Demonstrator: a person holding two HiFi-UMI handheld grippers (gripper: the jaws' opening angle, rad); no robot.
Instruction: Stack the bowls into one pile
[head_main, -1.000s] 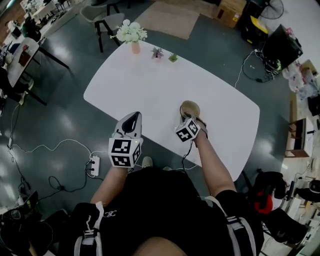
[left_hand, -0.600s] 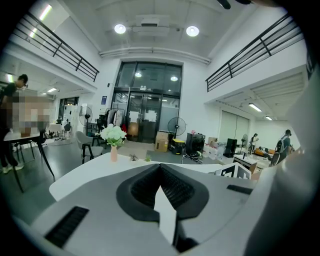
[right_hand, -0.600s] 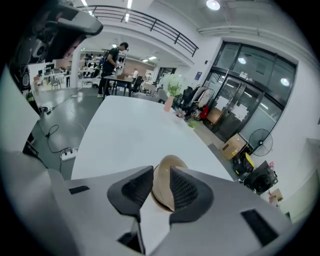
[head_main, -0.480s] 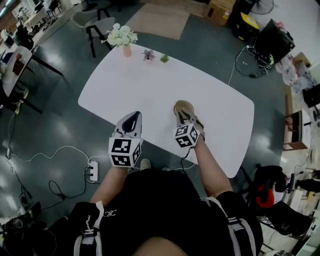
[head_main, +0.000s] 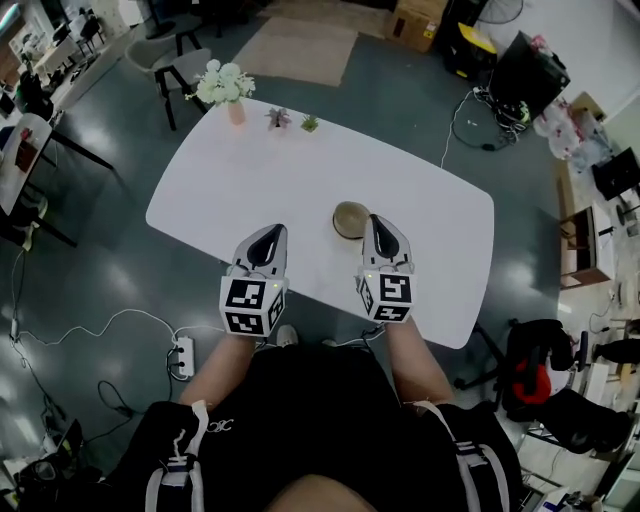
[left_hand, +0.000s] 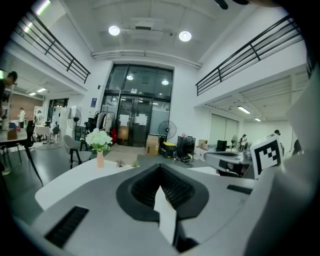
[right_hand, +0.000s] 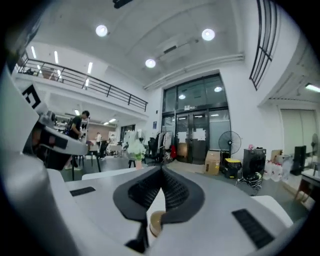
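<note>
A tan bowl pile (head_main: 349, 219) rests on the white table (head_main: 300, 170), just left of my right gripper's tip. How many bowls are in it I cannot tell. My right gripper (head_main: 381, 222) hovers above the table's near edge, shut with nothing between its jaws. In the right gripper view a bit of the tan bowl (right_hand: 156, 223) shows low down, behind the closed right gripper (right_hand: 161, 170). My left gripper (head_main: 270, 235) hangs over the near edge left of the bowls, shut and empty. In the left gripper view the left gripper (left_hand: 160, 166) points level across the table.
A vase of white flowers (head_main: 222, 86) and two small potted plants (head_main: 278, 117) stand at the table's far end. Chairs (head_main: 178, 66), cables and a power strip (head_main: 185, 352) lie on the floor around the table. The person's legs are below the near edge.
My right gripper has let go of the bowl, risen, rolled upright and closed its jaws. The bowl pile stays on the table. My left gripper has barely shifted.
</note>
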